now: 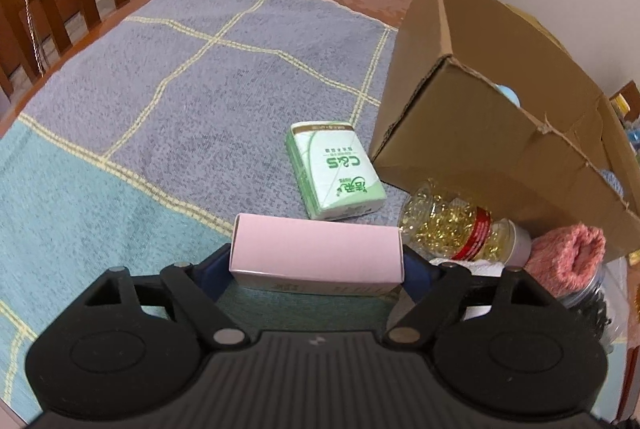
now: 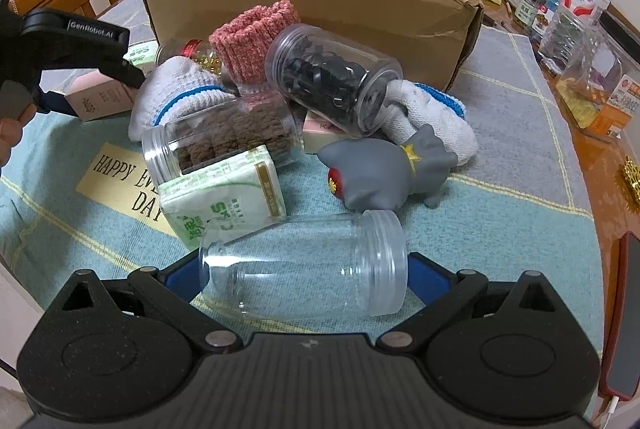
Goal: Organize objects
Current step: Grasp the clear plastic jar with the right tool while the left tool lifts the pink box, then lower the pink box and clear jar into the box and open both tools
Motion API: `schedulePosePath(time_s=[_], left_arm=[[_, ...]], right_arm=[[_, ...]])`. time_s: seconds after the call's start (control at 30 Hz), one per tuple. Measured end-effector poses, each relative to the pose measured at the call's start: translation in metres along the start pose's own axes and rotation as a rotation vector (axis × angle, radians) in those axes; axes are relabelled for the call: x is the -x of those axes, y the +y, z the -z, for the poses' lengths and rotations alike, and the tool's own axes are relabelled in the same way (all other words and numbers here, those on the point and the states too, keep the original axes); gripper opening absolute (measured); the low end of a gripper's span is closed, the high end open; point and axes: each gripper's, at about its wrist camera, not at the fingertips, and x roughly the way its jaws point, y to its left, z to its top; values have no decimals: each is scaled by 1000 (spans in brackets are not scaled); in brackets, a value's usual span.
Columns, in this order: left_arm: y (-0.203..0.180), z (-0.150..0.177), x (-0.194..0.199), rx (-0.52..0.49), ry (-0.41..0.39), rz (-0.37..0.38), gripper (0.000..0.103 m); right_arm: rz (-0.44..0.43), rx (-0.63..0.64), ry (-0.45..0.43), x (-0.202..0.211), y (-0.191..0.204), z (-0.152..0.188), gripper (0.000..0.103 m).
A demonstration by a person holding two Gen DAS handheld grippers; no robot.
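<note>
While both grippers are loaded, neither item has reached the cardboard box (image 2: 308,1), which stands at the far side of the cloth. Left gripper (image 1: 318,265) clamps the pink carton (image 1: 316,249) by its two ends. Right gripper (image 2: 304,281) grips the empty clear jar (image 2: 304,265) end to end, lying sideways. Risk: the jar's smooth plastic may slip or pivot between the pads. Risk: the lift path crosses the near pile, and the black-filled jar (image 2: 332,77) rests tilted on the socks, so a brush could roll it.
</note>
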Motion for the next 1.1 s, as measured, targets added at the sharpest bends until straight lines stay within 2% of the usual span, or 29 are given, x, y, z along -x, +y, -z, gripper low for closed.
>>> schedulePosePath(time_s=[0.1,0.53,0.87,1.1], left_arm=[[-1,0,1,-23,-8,-7,83],[-6,-8,24,-165,-5,6,83],[-40,-33,71,-351,-55,63,83],[-77,-59,80,-447,-118,123,83]], right_arm=[[-14,4,5,0,-1,0,93],[-51,14,16,17,-9,-13,93],[-67,20,-55,54,-27,-49,93],[-56,3,-126,65,-33,-85,93]])
